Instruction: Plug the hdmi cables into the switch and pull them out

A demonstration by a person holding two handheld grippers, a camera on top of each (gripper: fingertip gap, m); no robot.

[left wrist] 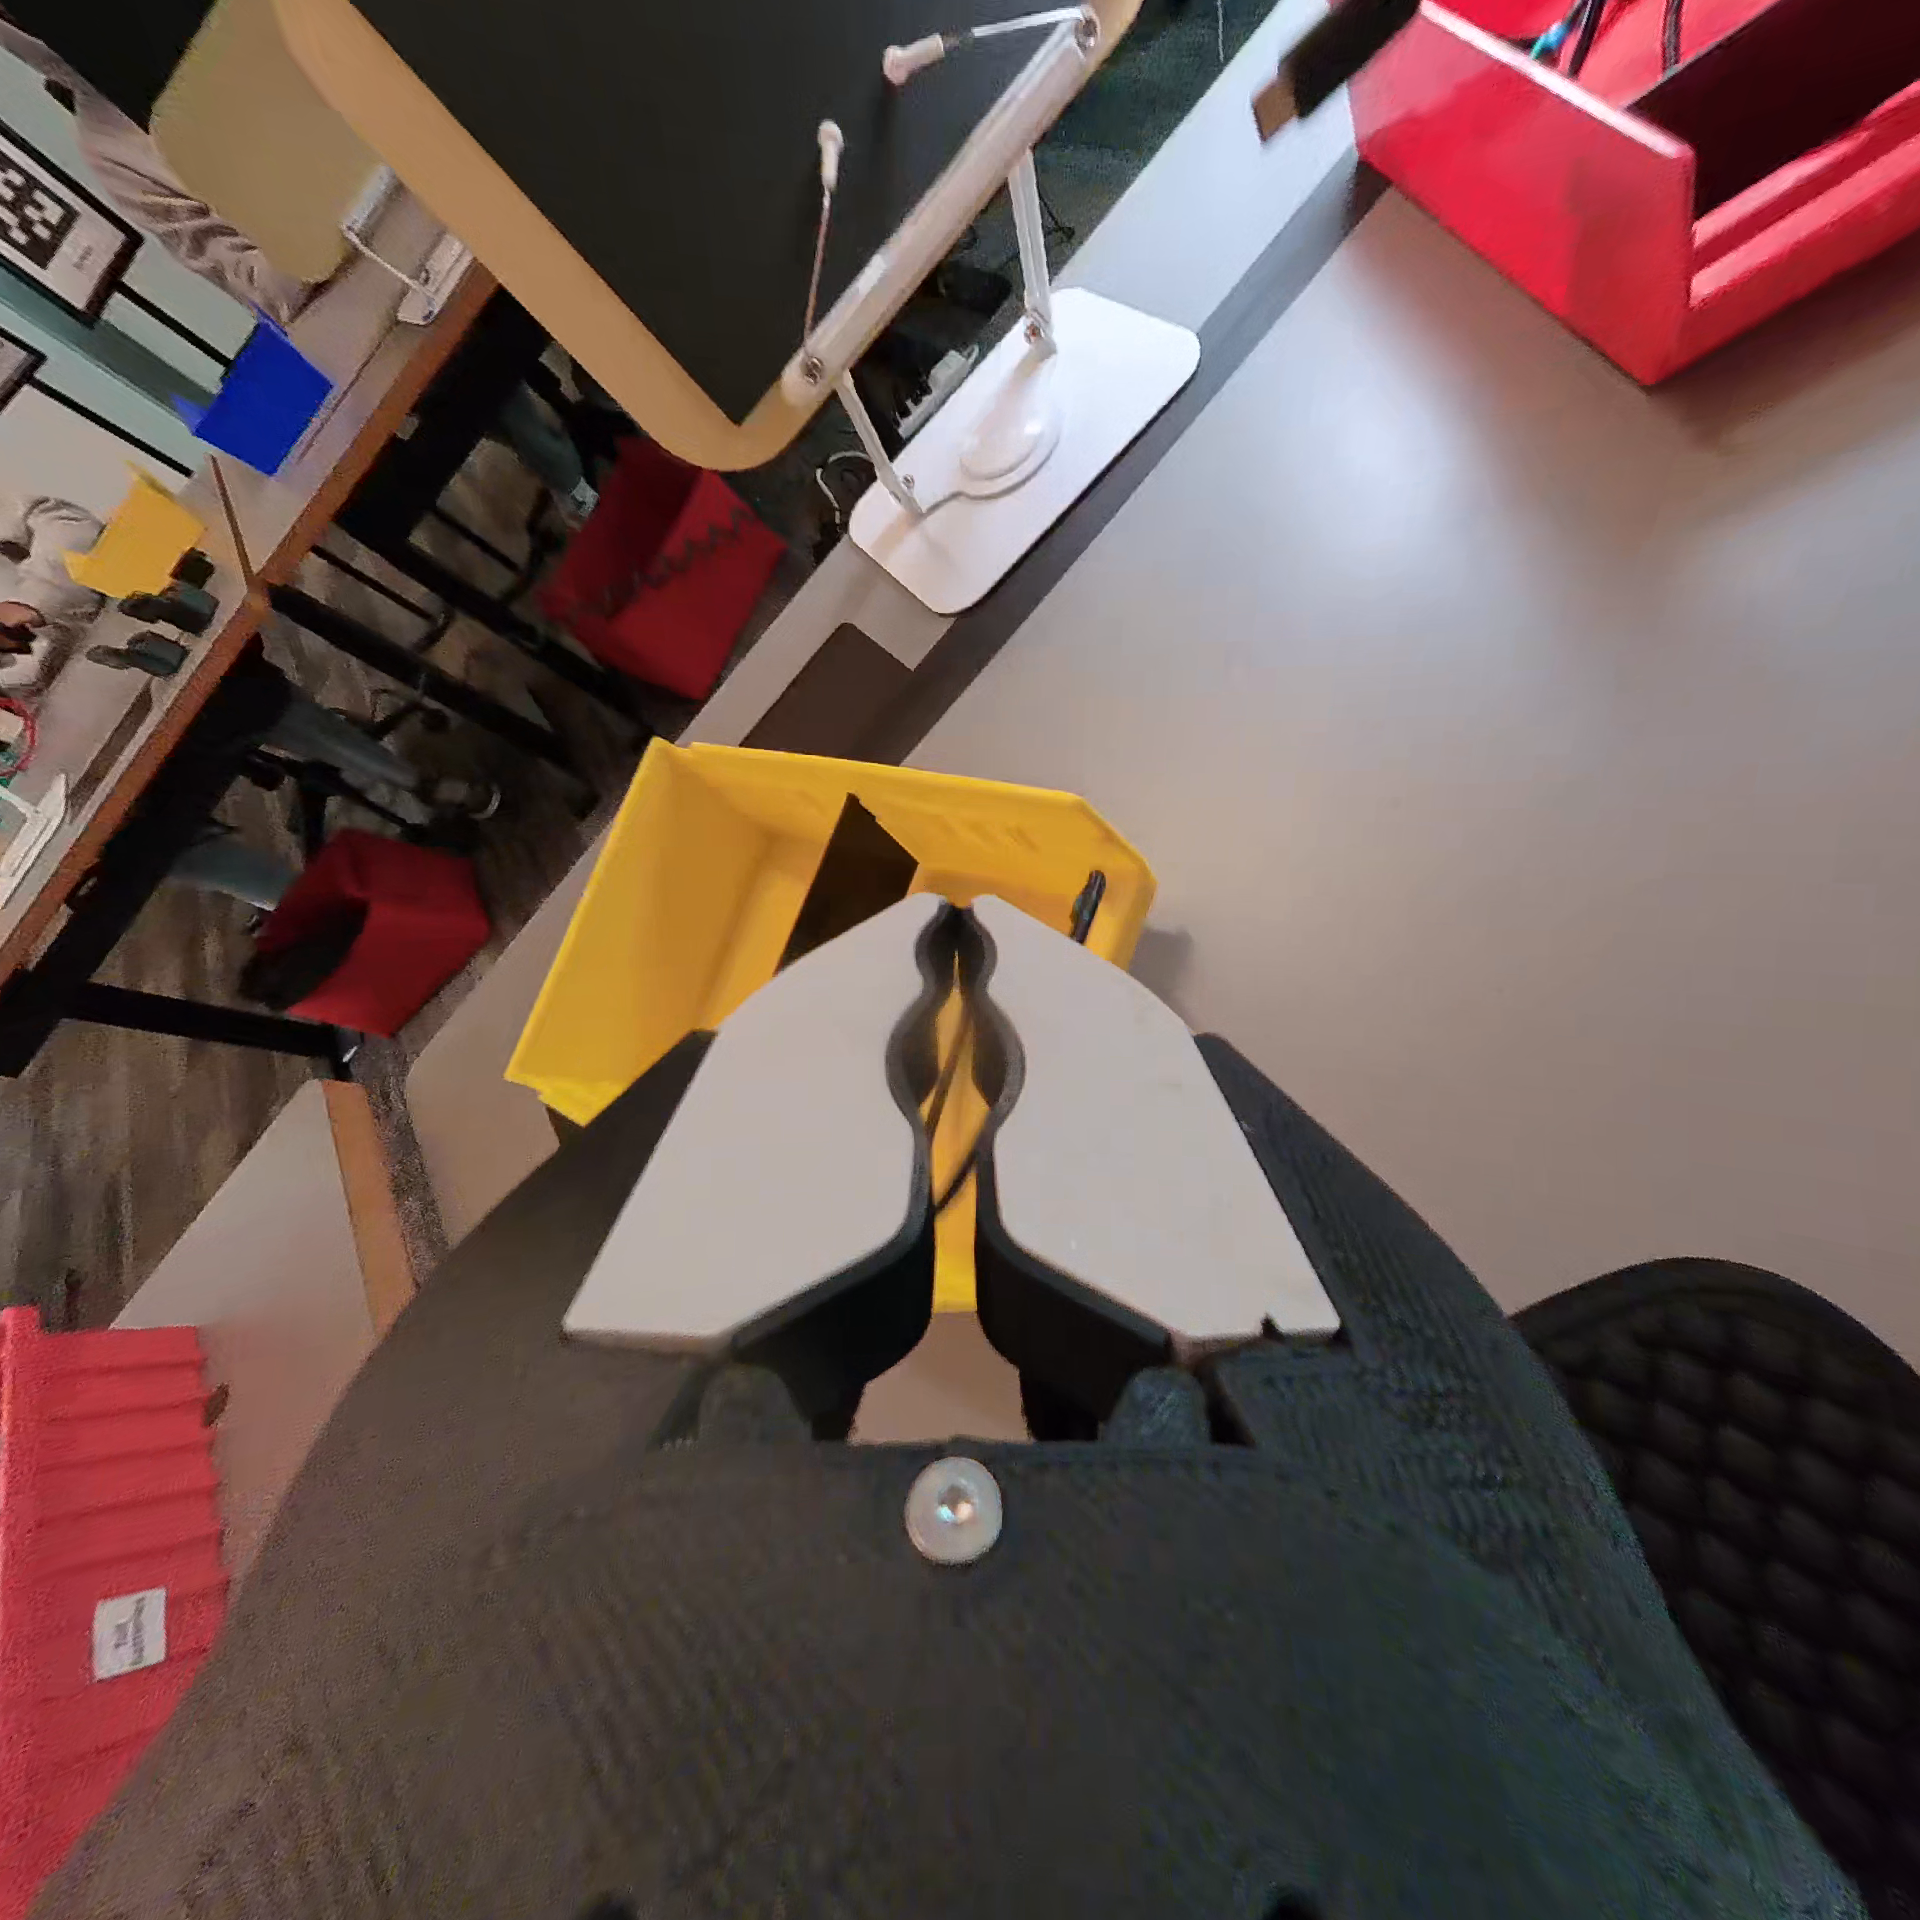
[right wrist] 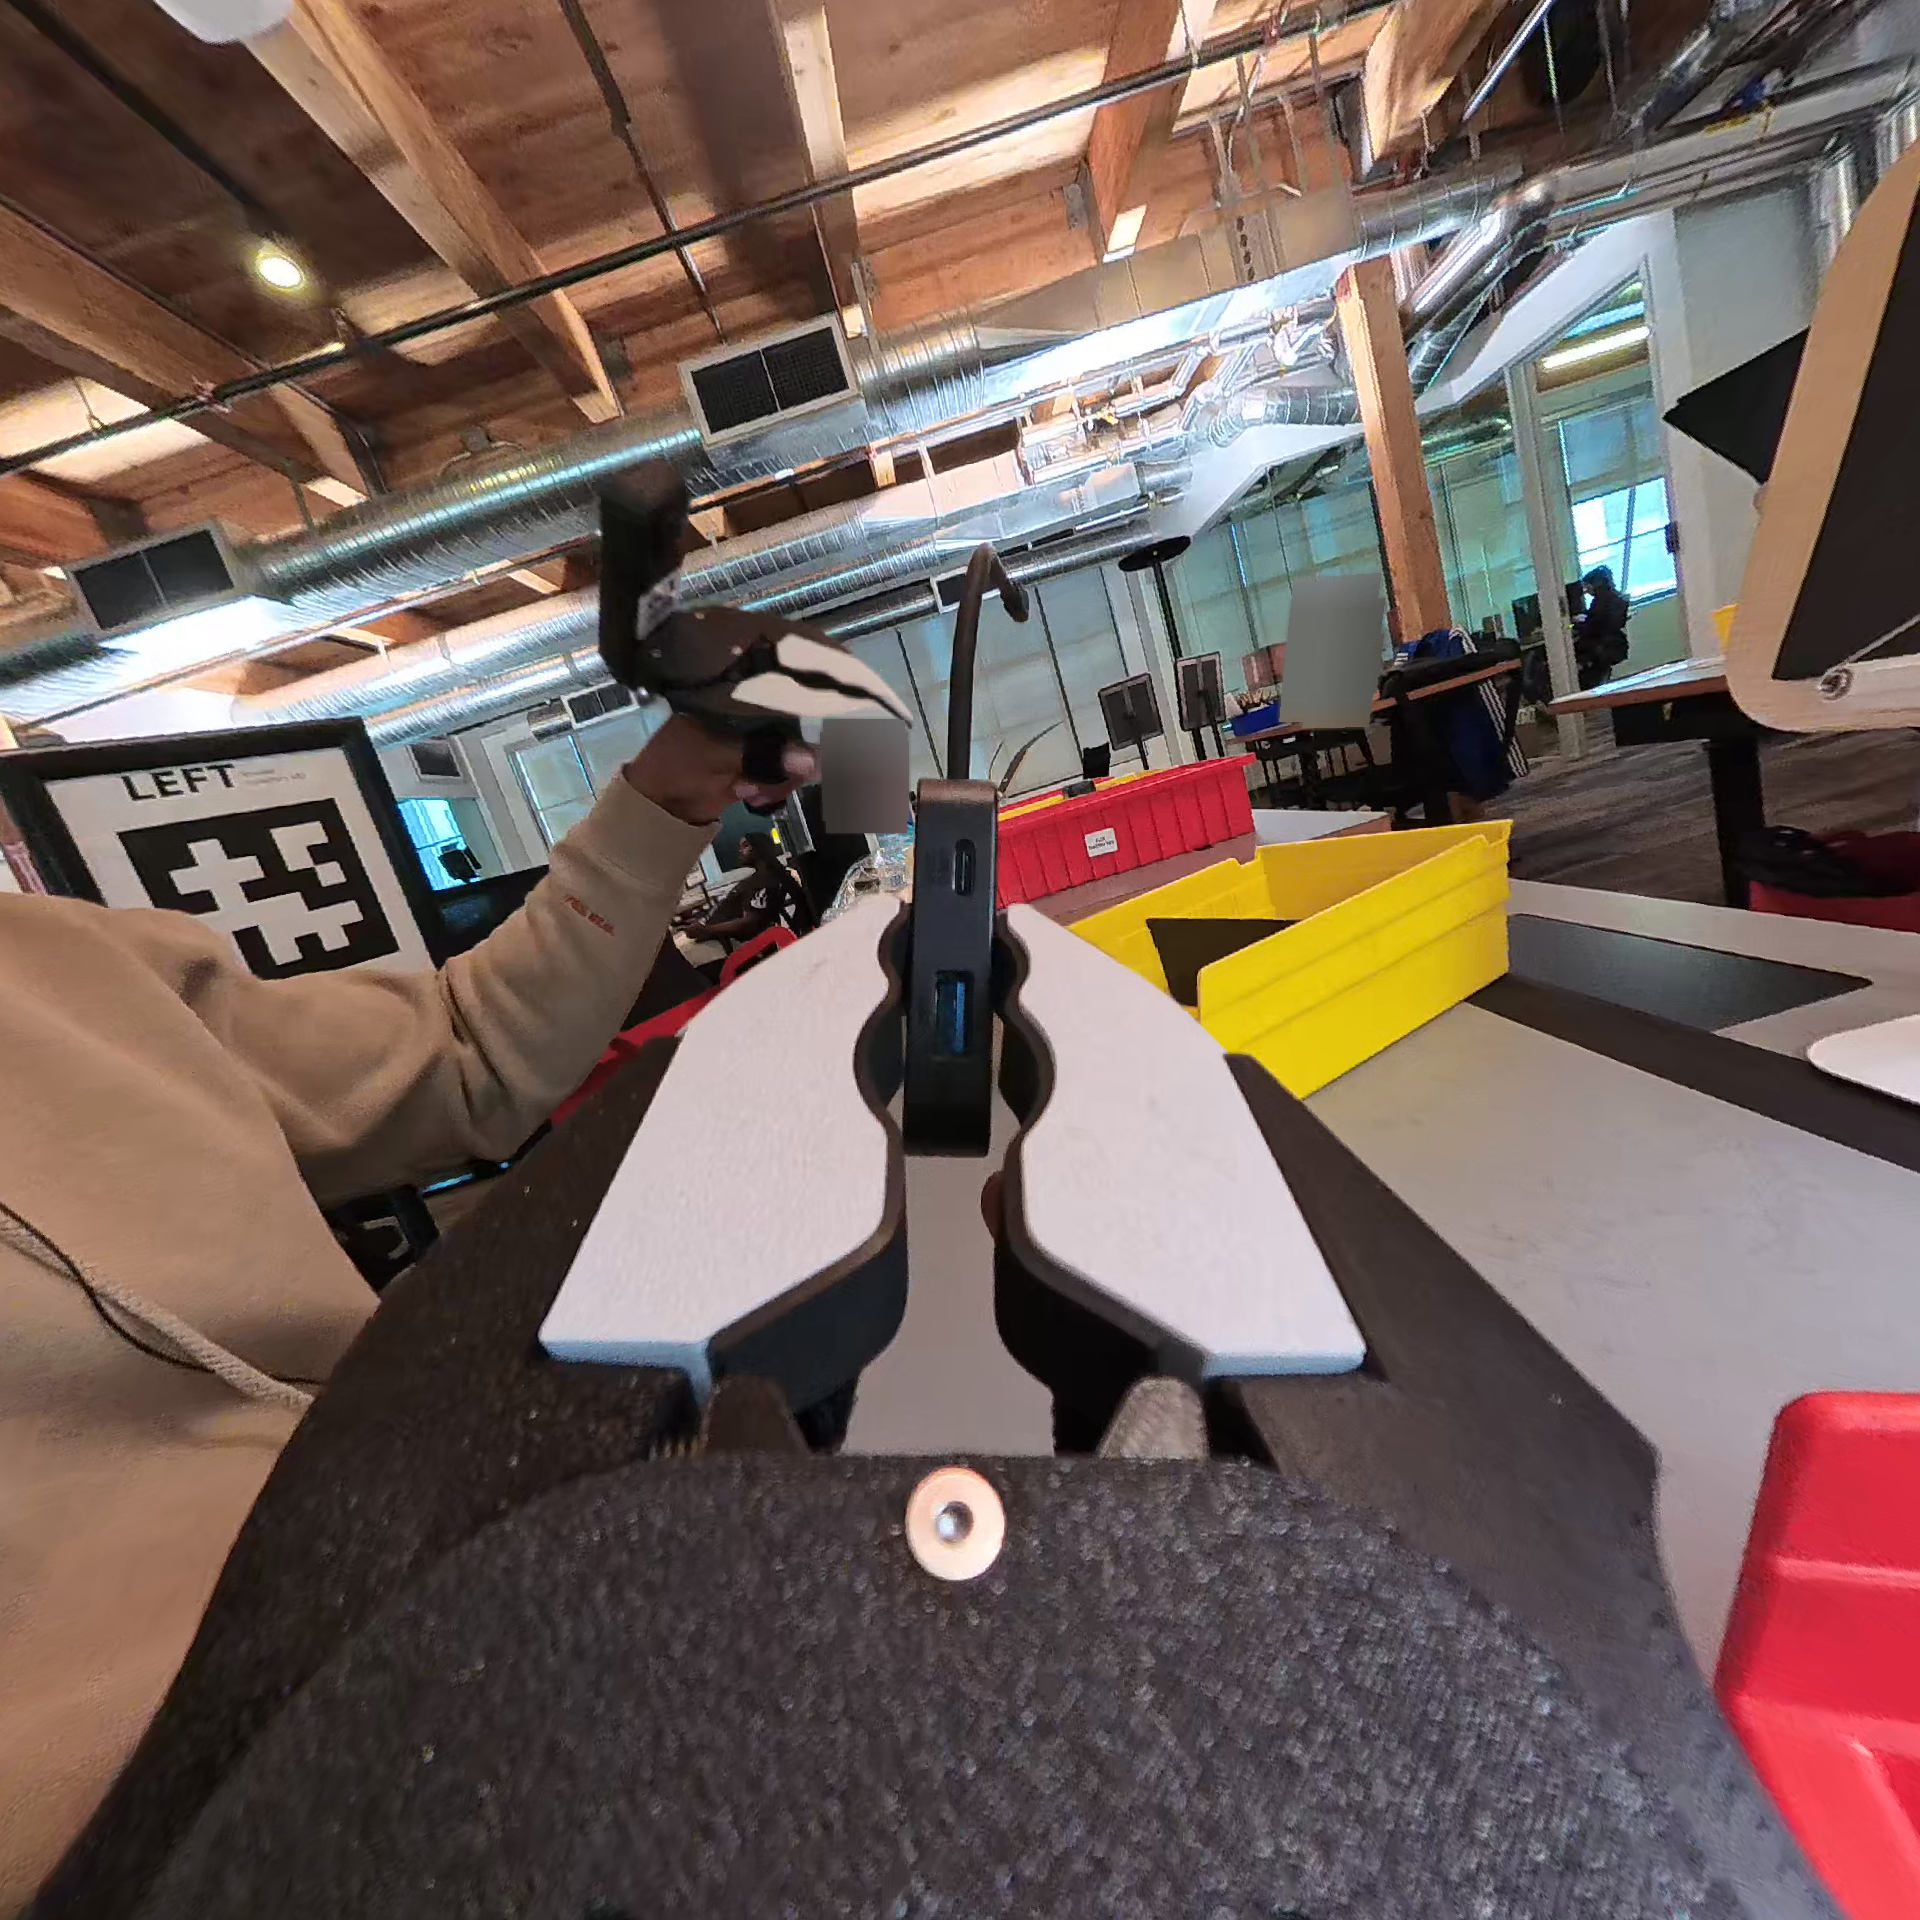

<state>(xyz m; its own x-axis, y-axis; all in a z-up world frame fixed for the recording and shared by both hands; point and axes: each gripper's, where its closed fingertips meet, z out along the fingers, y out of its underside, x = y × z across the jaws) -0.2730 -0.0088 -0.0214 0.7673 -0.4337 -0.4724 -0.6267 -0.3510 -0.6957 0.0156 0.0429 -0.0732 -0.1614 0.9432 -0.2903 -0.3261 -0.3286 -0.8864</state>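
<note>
The right gripper [right wrist: 951, 935] squeezes the switch [right wrist: 948, 1081], which stands tall; the left gripper [left wrist: 951, 914] (tips pressed together) is up, far left.

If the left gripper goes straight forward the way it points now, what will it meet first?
Most likely the yellow bin. The left gripper is shut, a thin black cable showing between its fingers, and its tips point into the bin's open inside, toward the black piece there. Depth is unclear, so which comes first is uncertain.
</note>
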